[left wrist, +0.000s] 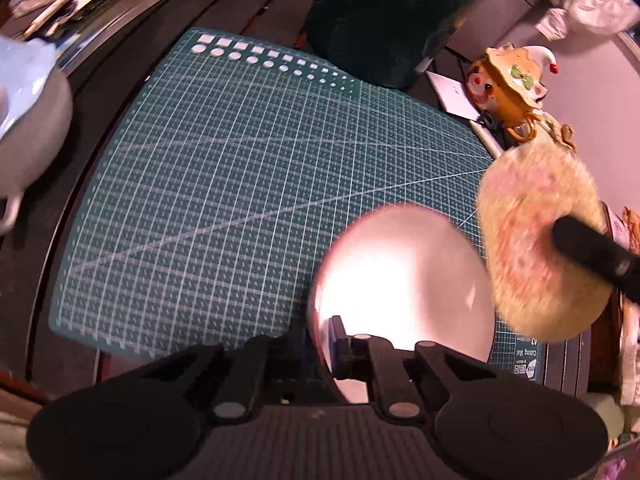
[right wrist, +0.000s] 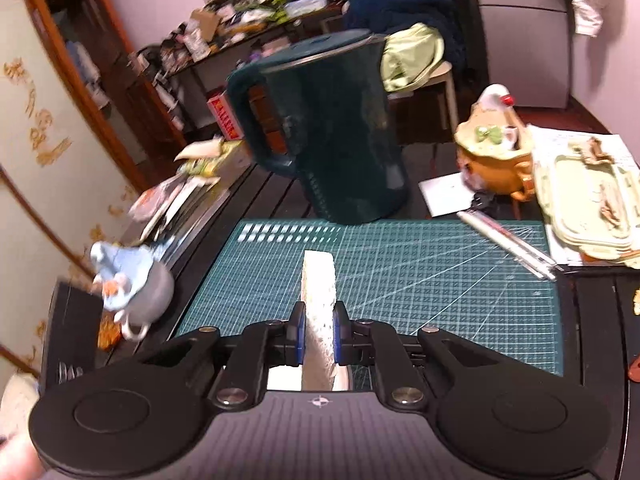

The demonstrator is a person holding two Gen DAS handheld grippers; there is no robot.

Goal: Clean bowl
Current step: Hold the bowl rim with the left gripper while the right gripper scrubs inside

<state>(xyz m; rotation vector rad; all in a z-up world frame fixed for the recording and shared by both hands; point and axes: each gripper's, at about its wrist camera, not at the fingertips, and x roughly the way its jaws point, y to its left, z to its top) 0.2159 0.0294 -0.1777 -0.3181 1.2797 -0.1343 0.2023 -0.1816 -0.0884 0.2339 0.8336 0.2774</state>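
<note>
L gripper (left wrist: 326,344) is clamped on the near rim of the white bowl (left wrist: 404,276), which sits tilted over the green cutting mat (left wrist: 224,184) w/ its inside facing the cam. R gripper (right wrist: 319,334) is clenched on a pale sponge (right wrist: 318,280), held edge-on btwn the blue pads. In the L view the sponge shows as a fuzzy disc just right of the bowl; dark green kettle (right wrist: 340,140) stands behind the mat.

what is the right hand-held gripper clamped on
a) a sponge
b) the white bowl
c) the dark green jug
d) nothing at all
a: in the right wrist view, the right hand-held gripper has its blue pads pressed on both sides of a pale sponge, held on edge above the green cutting mat.
</note>
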